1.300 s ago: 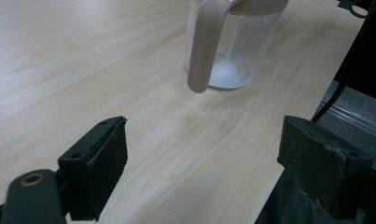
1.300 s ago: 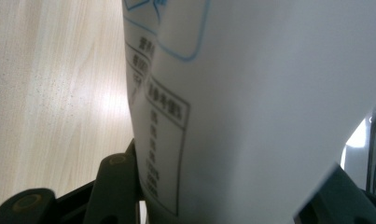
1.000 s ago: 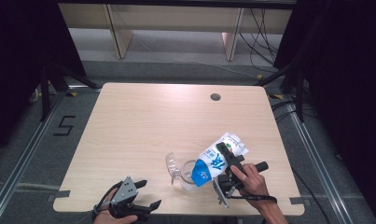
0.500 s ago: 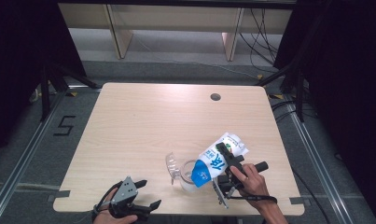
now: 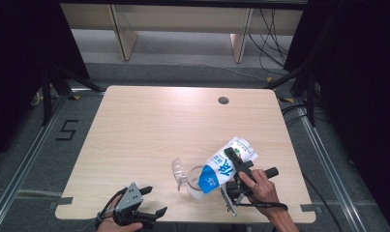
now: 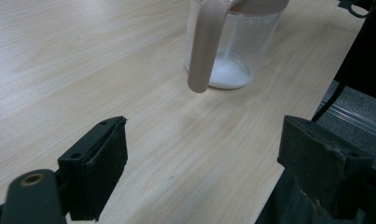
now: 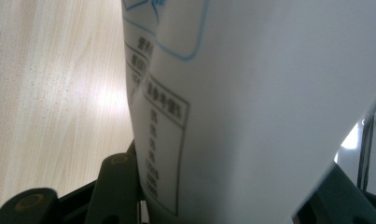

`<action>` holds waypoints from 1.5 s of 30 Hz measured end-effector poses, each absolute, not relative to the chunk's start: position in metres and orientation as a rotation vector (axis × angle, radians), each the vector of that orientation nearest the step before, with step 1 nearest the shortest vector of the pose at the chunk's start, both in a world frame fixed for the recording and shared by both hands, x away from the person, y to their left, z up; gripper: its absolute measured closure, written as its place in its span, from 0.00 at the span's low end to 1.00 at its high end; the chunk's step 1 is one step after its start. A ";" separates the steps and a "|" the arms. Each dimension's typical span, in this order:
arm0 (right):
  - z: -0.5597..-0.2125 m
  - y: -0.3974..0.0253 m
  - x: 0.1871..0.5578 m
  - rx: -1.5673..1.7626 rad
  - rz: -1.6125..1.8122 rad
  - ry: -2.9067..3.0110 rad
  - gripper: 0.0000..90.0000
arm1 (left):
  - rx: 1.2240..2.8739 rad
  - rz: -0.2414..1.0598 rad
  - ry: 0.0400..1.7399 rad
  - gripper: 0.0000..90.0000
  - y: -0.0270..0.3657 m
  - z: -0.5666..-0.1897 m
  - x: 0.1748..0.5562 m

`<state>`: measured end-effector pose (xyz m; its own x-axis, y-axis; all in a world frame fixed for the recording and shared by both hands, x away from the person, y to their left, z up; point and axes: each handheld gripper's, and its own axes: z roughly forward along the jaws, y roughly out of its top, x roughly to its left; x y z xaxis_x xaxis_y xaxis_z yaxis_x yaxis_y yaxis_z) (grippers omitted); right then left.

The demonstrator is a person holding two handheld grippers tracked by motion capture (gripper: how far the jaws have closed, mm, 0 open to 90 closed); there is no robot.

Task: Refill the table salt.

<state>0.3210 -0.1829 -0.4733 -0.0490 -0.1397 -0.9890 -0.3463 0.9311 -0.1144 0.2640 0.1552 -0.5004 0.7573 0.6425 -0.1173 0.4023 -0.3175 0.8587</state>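
Two risks stand out while the right gripper (image 5: 235, 170) pinches the white-and-blue pouch (image 5: 226, 165) and holds it tipped, blue end down, over the clear pitcher (image 5: 195, 182). From the high view the pouch's low end sits right at the pitcher's rim, just ahead of and below the gripper, and through the pitcher wall (image 6: 232, 51) a shallow layer of white powder (image 6: 228, 73) lies on the bottom, so pouring seems well short of done.

First, a miss: if the mouth of the pouch drifts off the rim, powder would land on the bench (image 5: 183, 125) beside the pitcher. The pouch is soft, and the right gripper view shows its printed side (image 7: 251, 93) bulging between the jaws, so a slump or fold could swing the stream sideways without the hand moving.

Second, a knock: nothing steadies the pitcher. The left gripper (image 5: 146, 207) rests well apart from it at the near edge of the bench, jaws spread wide and holding nothing, with the pitcher's handle (image 6: 205, 44) off ahead of it. A nudge from the pouch's low end against the rim could slide or tip a light, nearly empty vessel, and it stands fairly near the bench's front edge.

Too steep a tilt could also dump a clump at once and puff powder over the rim.
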 end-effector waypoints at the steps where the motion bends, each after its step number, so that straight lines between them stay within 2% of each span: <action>1: -0.473 -0.183 0.321 -0.383 0.171 1.623 0.59 | 1.953 0.302 0.792 0.17 0.155 -0.500 0.264; 13: -0.480 -0.185 0.320 -0.322 0.196 1.643 0.59 | 1.957 0.305 0.784 0.17 0.155 -0.500 0.264; 45: -0.474 -0.182 0.321 -0.412 0.160 1.580 0.61 | 1.961 0.309 0.775 0.17 0.156 -0.500 0.265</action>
